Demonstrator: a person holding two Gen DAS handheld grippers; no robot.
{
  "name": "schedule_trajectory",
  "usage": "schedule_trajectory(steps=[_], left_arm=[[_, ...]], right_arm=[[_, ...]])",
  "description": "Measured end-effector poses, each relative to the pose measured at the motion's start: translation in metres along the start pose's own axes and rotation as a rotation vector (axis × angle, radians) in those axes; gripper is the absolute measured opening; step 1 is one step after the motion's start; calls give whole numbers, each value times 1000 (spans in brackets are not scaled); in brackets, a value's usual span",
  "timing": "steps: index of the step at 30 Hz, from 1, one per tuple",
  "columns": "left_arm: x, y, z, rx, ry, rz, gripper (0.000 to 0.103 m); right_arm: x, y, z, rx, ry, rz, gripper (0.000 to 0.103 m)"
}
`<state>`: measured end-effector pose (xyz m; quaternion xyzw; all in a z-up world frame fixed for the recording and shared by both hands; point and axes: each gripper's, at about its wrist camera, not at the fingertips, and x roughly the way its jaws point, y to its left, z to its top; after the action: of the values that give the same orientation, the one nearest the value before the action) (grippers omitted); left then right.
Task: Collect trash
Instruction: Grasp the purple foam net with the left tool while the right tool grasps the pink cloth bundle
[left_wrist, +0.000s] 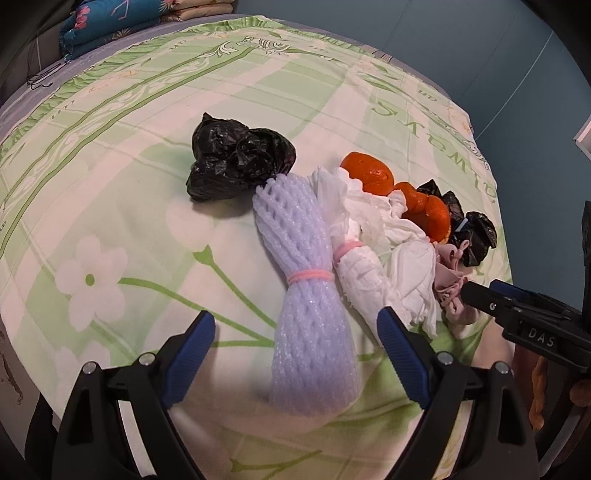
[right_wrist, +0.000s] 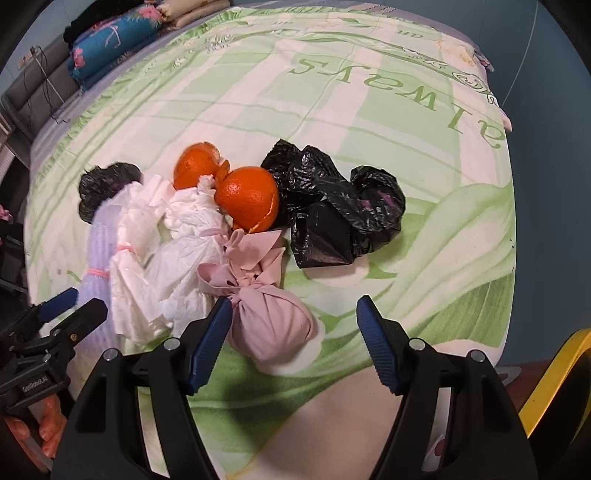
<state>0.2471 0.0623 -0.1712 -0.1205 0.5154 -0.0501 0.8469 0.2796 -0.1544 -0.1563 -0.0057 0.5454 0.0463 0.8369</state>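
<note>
Both hand-held grippers, left and right, gape over green floral bedsheet; blue walls.

the bedsheet carries the word "always" in large green letters near the bed's far right corner, seen upside down in both views. smaller green script runs along its border bands, too small to read. in the left wrist view the right gripper bears a raised label reading "das". in the right wrist view the left gripper has small white lettering, not legible.
</note>
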Motion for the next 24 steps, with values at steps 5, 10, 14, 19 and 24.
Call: schedule_trajectory(steps=[5,10,14,19,24], left_arm=[[6,-4,-1,14,5,5,86],[11,-4,-4,15,14,3,76],[11,-7,-6,32,12,1,58],[8,-6,-10,28,16,-22,30],[-2,1,-12,17,14,-25,28]], right_arm=[[11,10,0,-5,25,3,65],[25,15,-3,4,56,-12,56],[20,22,-6,-14,34,-25,41],[14,21,-11,8,16,-29,36],[-7,22,-16,2,-19,-22,36]])
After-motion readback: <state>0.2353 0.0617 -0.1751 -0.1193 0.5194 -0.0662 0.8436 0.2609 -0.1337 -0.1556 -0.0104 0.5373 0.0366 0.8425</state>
